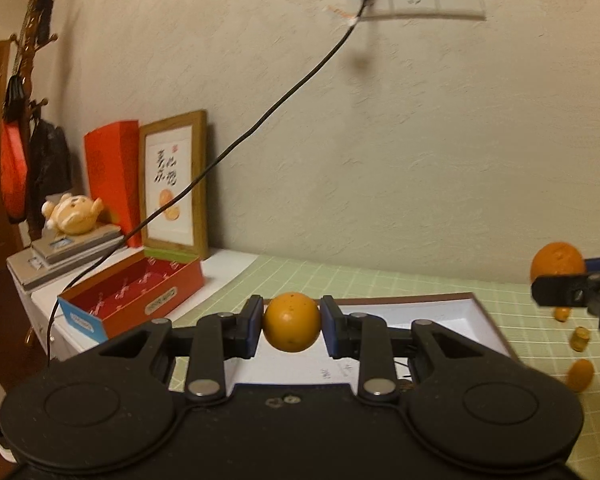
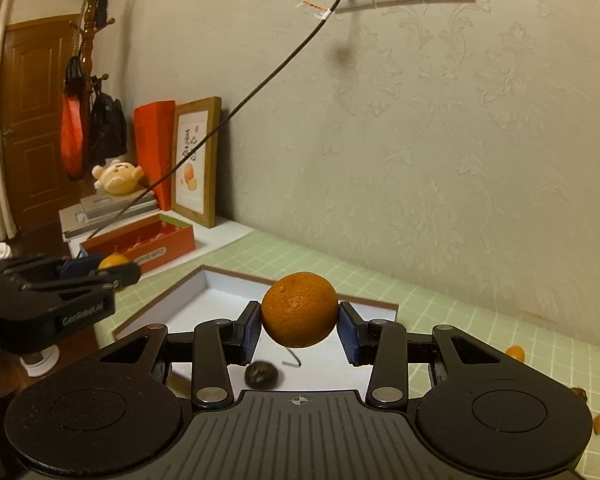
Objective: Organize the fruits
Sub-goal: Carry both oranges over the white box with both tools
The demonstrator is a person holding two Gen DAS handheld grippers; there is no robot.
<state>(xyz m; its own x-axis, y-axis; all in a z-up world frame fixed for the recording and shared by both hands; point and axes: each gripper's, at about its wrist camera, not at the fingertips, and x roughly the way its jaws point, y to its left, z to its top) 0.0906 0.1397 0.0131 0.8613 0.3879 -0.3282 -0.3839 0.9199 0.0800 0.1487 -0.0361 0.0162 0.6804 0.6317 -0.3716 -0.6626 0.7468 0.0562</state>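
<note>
The right gripper (image 2: 299,334) clamps a dimpled mandarin (image 2: 299,309) between its blue pads above a shallow white tray (image 2: 220,280) on the green checked mat (image 2: 440,300). At left, the left gripper (image 2: 112,272) grips a smaller orange fruit (image 2: 114,261). A dark round object (image 2: 261,375) lies in the tray.

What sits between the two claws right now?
The shallow white tray lies in the stretch between them. In the right wrist view the left claw with its yellow fruit is off its left edge, the right claw with its orange above it.
</note>
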